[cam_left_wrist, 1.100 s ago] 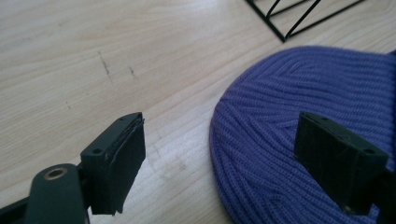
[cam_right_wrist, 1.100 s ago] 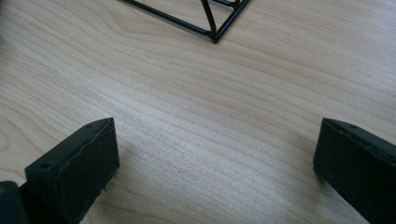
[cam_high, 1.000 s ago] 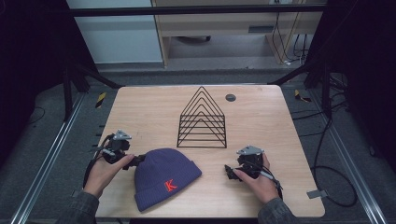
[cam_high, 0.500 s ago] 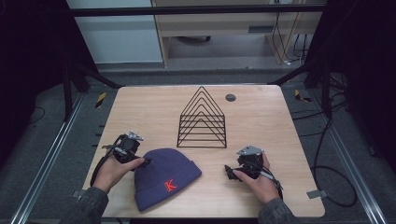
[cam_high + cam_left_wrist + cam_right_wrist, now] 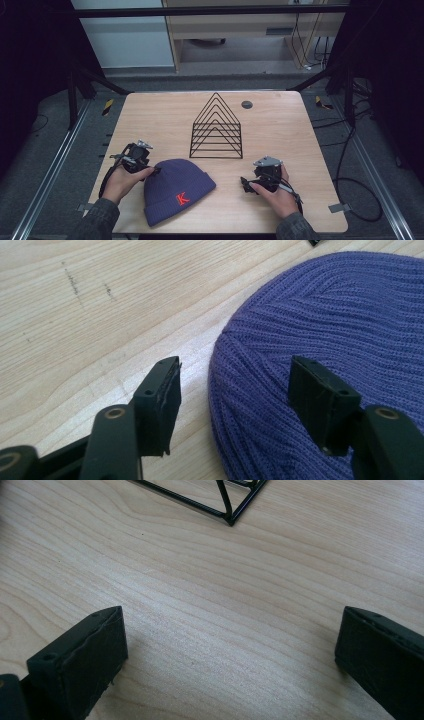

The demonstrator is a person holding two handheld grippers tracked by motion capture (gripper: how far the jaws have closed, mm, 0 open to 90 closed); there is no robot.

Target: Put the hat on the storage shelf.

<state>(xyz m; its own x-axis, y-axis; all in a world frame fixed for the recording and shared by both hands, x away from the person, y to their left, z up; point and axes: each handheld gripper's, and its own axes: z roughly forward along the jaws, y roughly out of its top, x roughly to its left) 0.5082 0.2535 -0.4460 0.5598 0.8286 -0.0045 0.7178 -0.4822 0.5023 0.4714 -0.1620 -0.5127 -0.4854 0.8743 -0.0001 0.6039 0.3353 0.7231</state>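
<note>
A purple knit beanie with a red K lies flat near the table's front edge. My left gripper is at its left rim. In the left gripper view the gripper straddles the rim of the beanie: one pad stands over bare wood, the other over the knit. Its jaws have just been closing, with the beanie's edge between them and a gap still at the left pad. My right gripper rests to the right of the beanie, open, with only bare wood between its pads.
A black wire rack of triangular frames stands mid-table behind the beanie; its corner lies ahead of the right gripper. A small dark disc lies near the far edge. The wooden table is bounded by metal rails.
My left hand has shifted a little to the right, up to the beanie's rim, and its jaws have narrowed. The right hand has not moved.
</note>
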